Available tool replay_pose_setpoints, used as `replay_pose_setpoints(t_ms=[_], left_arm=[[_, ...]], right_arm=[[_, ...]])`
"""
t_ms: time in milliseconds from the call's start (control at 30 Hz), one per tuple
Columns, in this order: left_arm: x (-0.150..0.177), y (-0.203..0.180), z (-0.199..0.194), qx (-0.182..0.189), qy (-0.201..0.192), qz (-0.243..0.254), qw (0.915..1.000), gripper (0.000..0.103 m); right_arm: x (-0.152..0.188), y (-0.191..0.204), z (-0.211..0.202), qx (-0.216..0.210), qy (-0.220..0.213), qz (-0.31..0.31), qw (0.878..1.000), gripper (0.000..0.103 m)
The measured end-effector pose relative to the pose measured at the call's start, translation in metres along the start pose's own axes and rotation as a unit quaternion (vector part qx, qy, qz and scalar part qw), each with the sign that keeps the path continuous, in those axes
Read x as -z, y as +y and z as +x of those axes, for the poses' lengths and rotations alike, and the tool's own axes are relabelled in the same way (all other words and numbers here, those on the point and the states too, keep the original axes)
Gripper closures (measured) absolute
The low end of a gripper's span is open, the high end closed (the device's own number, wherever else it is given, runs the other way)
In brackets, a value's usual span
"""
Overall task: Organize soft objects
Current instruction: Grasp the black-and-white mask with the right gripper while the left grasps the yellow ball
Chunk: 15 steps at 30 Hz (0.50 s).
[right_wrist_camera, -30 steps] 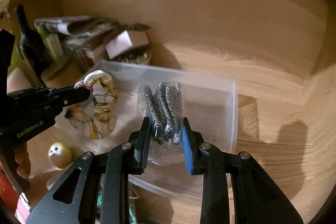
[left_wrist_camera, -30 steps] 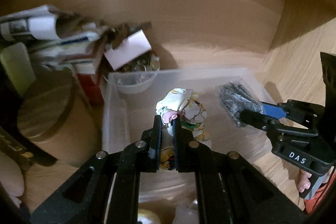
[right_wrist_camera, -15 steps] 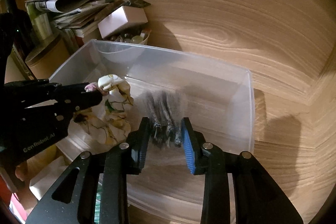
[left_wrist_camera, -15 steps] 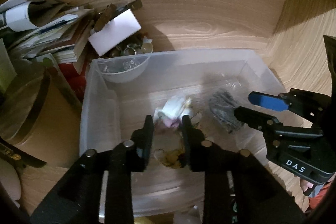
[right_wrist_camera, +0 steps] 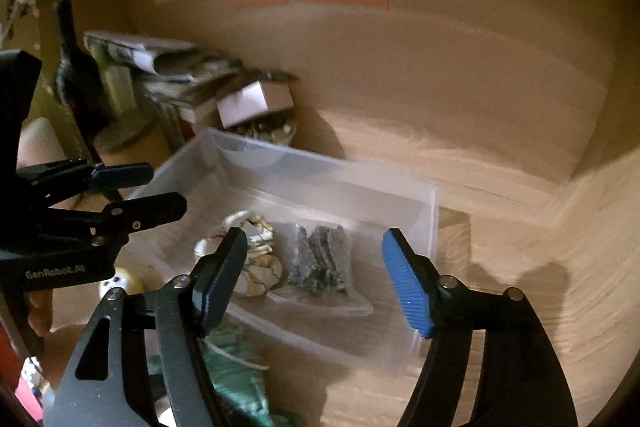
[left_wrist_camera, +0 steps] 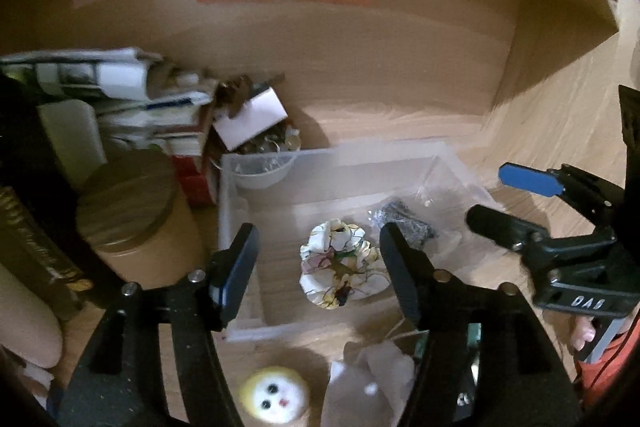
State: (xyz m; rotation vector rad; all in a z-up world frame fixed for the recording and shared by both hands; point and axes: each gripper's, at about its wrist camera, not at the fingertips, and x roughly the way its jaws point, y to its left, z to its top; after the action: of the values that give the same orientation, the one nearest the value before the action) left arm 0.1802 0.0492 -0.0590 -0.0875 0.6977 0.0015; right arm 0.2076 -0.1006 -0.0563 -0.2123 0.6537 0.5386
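Note:
A clear plastic bin (left_wrist_camera: 236, 187) (right_wrist_camera: 424, 211) stands on the wooden surface. Inside it lie a floral cloth bundle (left_wrist_camera: 340, 265) (right_wrist_camera: 256, 263) and a clear bag of grey knit items (left_wrist_camera: 408, 225) (right_wrist_camera: 320, 259). My left gripper (left_wrist_camera: 318, 267) is open and empty above the bin's near side. My right gripper (right_wrist_camera: 314, 279) is open and empty, raised in front of the bin. It also shows in the left wrist view (left_wrist_camera: 504, 195) at the right. The left gripper shows in the right wrist view (right_wrist_camera: 160, 191) at the left.
A yellow plush with a white face (left_wrist_camera: 274, 397) (right_wrist_camera: 120, 281), a white bag (left_wrist_camera: 372, 375) and green cloth (right_wrist_camera: 236, 371) lie in front of the bin. A round tan container (left_wrist_camera: 132, 215), stacked papers (left_wrist_camera: 120, 95) and a bowl of small items (left_wrist_camera: 264, 163) crowd the left.
Both grippers opened and let go: the floral bundle and the bag of knit items now lie in the bin. Both grippers pulled back and up.

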Motion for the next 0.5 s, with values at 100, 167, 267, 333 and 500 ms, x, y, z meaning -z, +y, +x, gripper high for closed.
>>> replay_pose_setpoints(t_ms=[100, 167, 267, 333, 500], left_arm=[[0.004, 0.004, -0.015, -0.003, -0.013, -0.001, 0.9999, 0.037], [0.008, 0.007, -0.027, -0.007, -0.023, -0.004, 0.9997, 0.031], [0.017, 0.010, -0.039, -0.019, -0.035, -0.001, 0.9992, 0.027], [0.026, 0.011, -0.045, -0.024, -0.036, 0.001, 0.9991, 0.027], [0.050, 0.018, -0.048, -0.030, -0.015, -0.007, 0.9994, 0.026]], right_arm=[[0.001, 0.004, -0.016, 0.000, -0.018, -0.002, 1.000, 0.034], [0.003, 0.007, -0.028, 0.003, -0.032, -0.003, 0.999, 0.031], [0.009, 0.011, -0.043, 0.005, -0.050, -0.002, 0.999, 0.027], [0.016, 0.013, -0.052, 0.006, -0.058, 0.000, 0.998, 0.027], [0.037, 0.014, -0.059, 0.001, -0.051, 0.013, 0.999, 0.027]])
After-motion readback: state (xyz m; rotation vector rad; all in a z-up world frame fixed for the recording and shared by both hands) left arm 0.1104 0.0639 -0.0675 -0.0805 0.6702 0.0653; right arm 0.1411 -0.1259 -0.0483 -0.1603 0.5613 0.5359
